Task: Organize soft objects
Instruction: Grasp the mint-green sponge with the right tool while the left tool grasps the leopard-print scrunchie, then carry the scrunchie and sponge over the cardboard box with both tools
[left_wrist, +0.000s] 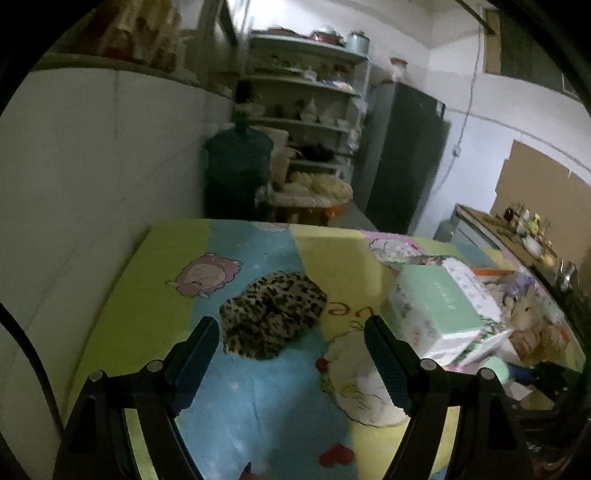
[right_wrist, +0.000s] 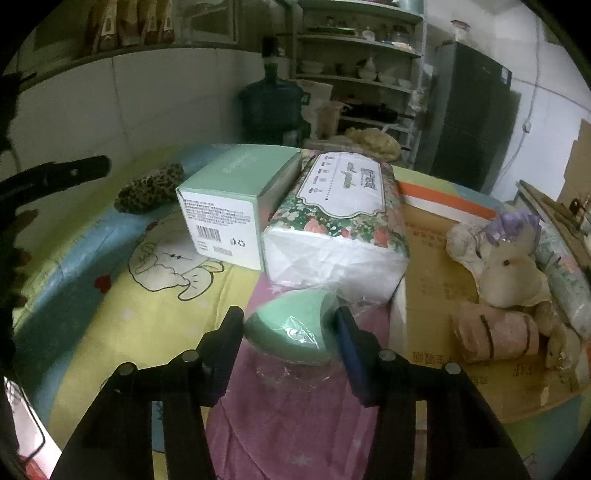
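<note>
Soft objects are spread over the cartoon-print sheet on the table, and here is how they lie, biggest first. The floral tissue pack sits mid-table, pressed against the mint-green box on its left. To the right, on a flat cardboard sheet, a plush toy slumps beside a pinkish fabric roll. Far left, the leopard-print pouch rests alone on the blue stripe, well apart from the box.

Now the right gripper: its jaws stand about half open and both pads touch the sides of a small mint-green sponge in clear wrap, which lies on the pink stripe just in front of the tissue pack. It's a grip, the sponge squarely between the fingers.

The left gripper hangs wide open over the sheet, holding nothing; the leopard-print pouch lies just ahead, between its fingertips and touching neither.
</note>
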